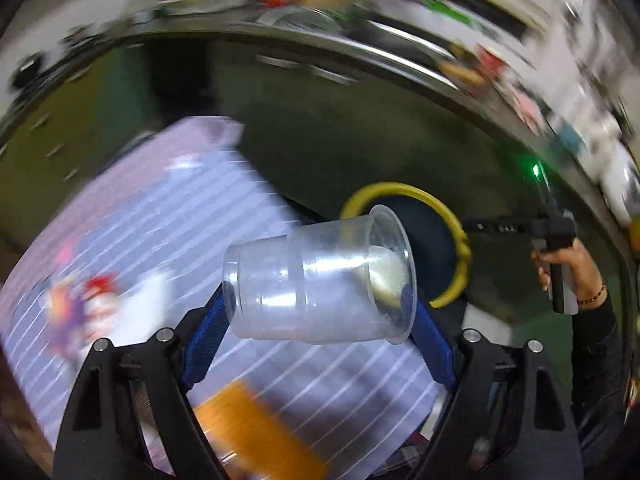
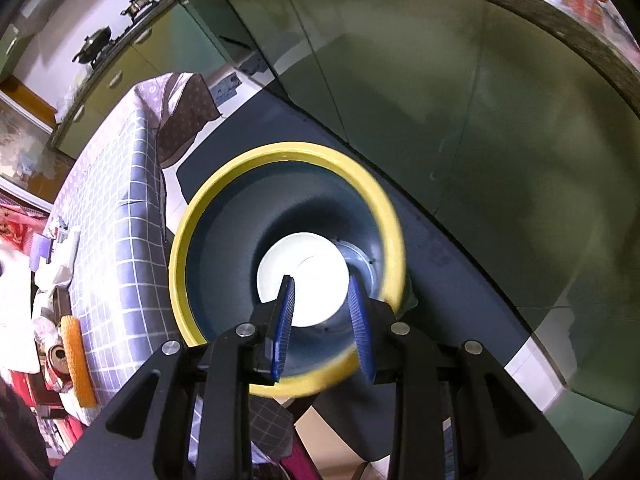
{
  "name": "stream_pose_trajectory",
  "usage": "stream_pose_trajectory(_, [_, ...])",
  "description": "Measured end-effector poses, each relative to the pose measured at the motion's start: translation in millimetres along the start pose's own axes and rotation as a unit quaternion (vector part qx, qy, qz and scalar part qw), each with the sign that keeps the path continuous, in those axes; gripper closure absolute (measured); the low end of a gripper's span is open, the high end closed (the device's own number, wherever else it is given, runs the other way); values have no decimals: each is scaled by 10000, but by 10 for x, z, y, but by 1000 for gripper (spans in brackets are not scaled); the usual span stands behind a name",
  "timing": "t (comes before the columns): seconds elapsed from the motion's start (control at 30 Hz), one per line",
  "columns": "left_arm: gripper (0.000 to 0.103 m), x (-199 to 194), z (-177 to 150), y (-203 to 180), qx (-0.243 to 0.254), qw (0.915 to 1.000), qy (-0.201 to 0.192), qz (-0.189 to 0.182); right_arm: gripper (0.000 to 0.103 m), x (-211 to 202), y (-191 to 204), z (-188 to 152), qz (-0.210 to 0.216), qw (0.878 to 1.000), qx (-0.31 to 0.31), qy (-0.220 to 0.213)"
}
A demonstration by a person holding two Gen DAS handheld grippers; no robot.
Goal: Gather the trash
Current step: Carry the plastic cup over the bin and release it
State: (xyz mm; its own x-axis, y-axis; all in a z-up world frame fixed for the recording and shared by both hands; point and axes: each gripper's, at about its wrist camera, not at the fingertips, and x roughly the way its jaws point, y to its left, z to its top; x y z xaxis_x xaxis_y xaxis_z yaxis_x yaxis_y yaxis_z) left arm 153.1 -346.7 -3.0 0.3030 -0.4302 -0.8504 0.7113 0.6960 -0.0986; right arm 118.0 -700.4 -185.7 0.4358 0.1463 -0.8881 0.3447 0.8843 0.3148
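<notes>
Lying sideways between the blue ribbed pads, a clear plastic cup (image 1: 320, 280) with a white crumpled scrap inside its mouth is clamped by the left claw (image 1: 316, 332), one pad at the cup's base and the other at its rim. The cup hangs above the corner of the surface covered in a grey-blue checked cloth (image 1: 160, 208), its mouth turned toward a round dark blue bin with a yellow rim (image 1: 404, 192) that stands on the floor just off that corner. This view is heavily blurred, so small things on the cloth cannot be made out.

From the right wrist view, the right claw (image 2: 322, 320) hangs over the yellow-rimmed bin (image 2: 280, 152), pointing down into it; its jaws stand partly apart with nothing between them. A white round plate-like disc (image 2: 302, 272) lies at the bin's bottom. Green cabinet doors (image 2: 400, 80) stand behind the bin. In the left view a person's hand (image 1: 568, 268) grips the right claw's handle beyond the bin.
</notes>
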Motion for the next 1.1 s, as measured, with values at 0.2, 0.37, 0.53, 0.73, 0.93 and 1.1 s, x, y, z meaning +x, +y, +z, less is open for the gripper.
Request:
stream_pose_trajectory(0.2, [23, 942, 341, -723, 556, 9966, 499, -351, 74, -187, -289, -189, -55, 9999, 108, -94])
stream_pose_trajectory(0.37, [23, 1518, 367, -982, 757, 9934, 849, -159, 74, -238, -477, -256, 8, 9996, 224, -149])
stream_pose_trajectory(0.53, [23, 1873, 370, -1051, 784, 9903, 1150, -54, 74, -272, -539, -279, 73, 9996, 220, -182])
stream_pose_trajectory(0.73, [19, 1958, 400, -1160, 918, 9888, 1179, 20, 68, -342, -514, -323, 123, 9995, 173, -239])
stream_pose_trajectory(0.93, [15, 1792, 442, -1132, 947, 9896, 1078, 64, 68, -477, -459, -376, 94, 9994, 103, -309])
stream_pose_trajectory(1.1, [15, 899, 405, -762, 752, 9969, 237, -28, 68, -641, -196, -392, 110, 9987, -178, -454])
